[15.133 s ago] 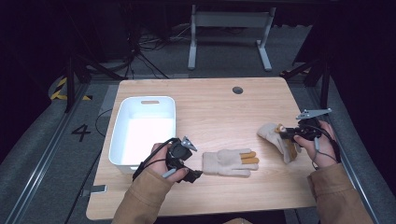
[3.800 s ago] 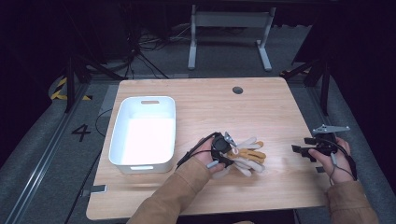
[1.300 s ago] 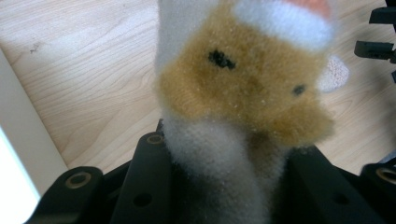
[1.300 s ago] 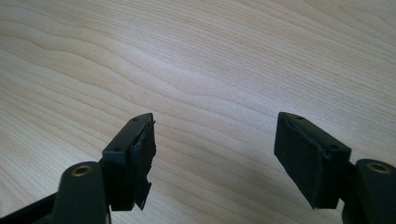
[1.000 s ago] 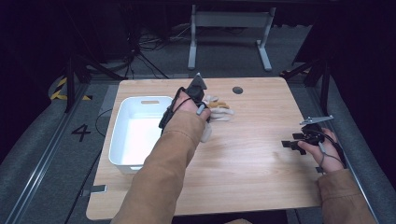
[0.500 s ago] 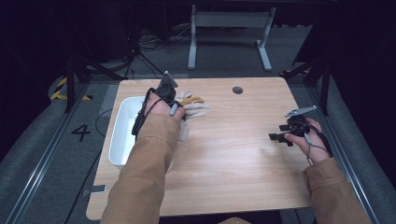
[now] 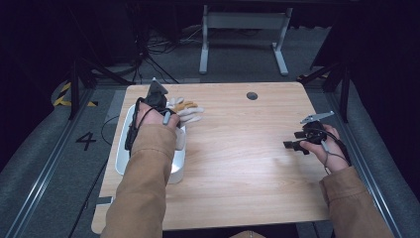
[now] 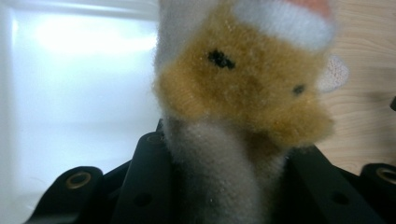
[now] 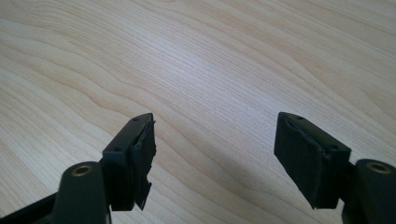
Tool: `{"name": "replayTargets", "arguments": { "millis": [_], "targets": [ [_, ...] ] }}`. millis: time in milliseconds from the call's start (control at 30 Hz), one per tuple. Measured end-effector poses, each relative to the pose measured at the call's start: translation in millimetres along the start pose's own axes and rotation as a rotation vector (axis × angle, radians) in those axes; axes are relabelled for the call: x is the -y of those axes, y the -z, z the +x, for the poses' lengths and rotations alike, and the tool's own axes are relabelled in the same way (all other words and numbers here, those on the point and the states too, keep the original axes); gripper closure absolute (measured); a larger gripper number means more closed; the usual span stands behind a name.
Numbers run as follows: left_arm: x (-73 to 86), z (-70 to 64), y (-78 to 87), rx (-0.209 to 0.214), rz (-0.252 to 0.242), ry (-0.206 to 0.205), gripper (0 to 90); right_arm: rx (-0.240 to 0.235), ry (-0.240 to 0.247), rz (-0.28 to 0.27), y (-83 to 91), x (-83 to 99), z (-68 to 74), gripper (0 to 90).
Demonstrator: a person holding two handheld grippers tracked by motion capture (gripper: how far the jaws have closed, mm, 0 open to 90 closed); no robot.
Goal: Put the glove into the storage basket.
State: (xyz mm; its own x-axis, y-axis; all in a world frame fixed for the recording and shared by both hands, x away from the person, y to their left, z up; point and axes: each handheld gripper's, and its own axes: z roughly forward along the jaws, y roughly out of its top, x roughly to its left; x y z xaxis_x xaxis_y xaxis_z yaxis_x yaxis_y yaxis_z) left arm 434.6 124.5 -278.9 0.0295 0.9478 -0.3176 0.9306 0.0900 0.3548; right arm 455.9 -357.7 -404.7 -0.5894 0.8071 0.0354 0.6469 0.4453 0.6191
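Nearest, the person's two tan sleeves come in over the desk [image 7: 237, 163]. The right gripper [image 7: 291, 145] sits low over bare wood near the desk's right edge, held in the right hand [image 7: 324, 146]. Its fingers [image 9: 135, 154] are spread wide with nothing between them; in the right gripper view, wood grain lies below the gap.

Farther off, on the left side, a white bin [image 7: 124, 148] stands on the desk, partly covered by the left forearm. The left hand [image 7: 151, 116] holds the left gripper [image 7: 171, 106] above the bin's far right corner. Its fingers [image 8: 149, 177] are pinching a plush toy [image 7: 185, 109], pale grey-white with a tan patch. In the left gripper view the toy [image 8: 238, 98] sits clamped between the black fingers, its tan face with two dark eyes close to the lens, the bright white inside of the bin [image 8: 79, 93] behind it at left and wood at right. In the high view the toy is lifted off the desk, sticking out to the right of the gripper, over the wood just beside the bin's rim.
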Motion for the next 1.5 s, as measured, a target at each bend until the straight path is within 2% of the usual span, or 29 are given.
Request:
{"name": "replayTargets", "arguments": {
  "millis": [67,200,400,567,633,800,1033,1300,1500],
  "targets": [
    [-1.9,5.5,1.0,-0.022,-0.006,0.017,69.9,0.003,-0.007,0.001,0.6,0.9,-1.1,29.7],
    [-4.7,20.1,1.3,-0.027,-0.024,0.070,69.8,-0.002,-0.012,0.011,-0.9,3.1,-2.0,29.4],
    [-5.4,37.5,1.8,-0.037,-0.037,0.117,69.8,-0.001,-0.020,0.015,0.2,4.6,-2.1,29.1],
    [-5.2,43.7,4.2,-0.036,-0.048,0.136,69.9,0.004,-0.019,0.017,0.1,6.5,-1.8,29.1],
    [-5.3,46.9,3.1,-0.026,-0.053,0.155,69.9,0.003,-0.018,0.017,0.3,7.1,-1.7,29.1],
    [-6.1,55.3,-2.0,-0.049,-0.061,0.182,69.8,0.007,-0.024,0.019,1.8,9.4,-1.5,29.1],
    [-1.5,64.5,-25.3,-0.039,-0.074,0.205,69.8,0.012,-0.032,0.024,3.1,13.1,-3.9,29.1],
    [4.3,74.7,-46.1,-0.044,-0.037,0.227,69.6,0.012,-0.036,0.032,2.6,14.6,-4.0,28.9],
    [8.7,80.8,-60.2,-0.050,-0.029,0.236,69.5,0.007,-0.017,0.039,1.0,14.8,-2.4,28.9]
  ]
}}
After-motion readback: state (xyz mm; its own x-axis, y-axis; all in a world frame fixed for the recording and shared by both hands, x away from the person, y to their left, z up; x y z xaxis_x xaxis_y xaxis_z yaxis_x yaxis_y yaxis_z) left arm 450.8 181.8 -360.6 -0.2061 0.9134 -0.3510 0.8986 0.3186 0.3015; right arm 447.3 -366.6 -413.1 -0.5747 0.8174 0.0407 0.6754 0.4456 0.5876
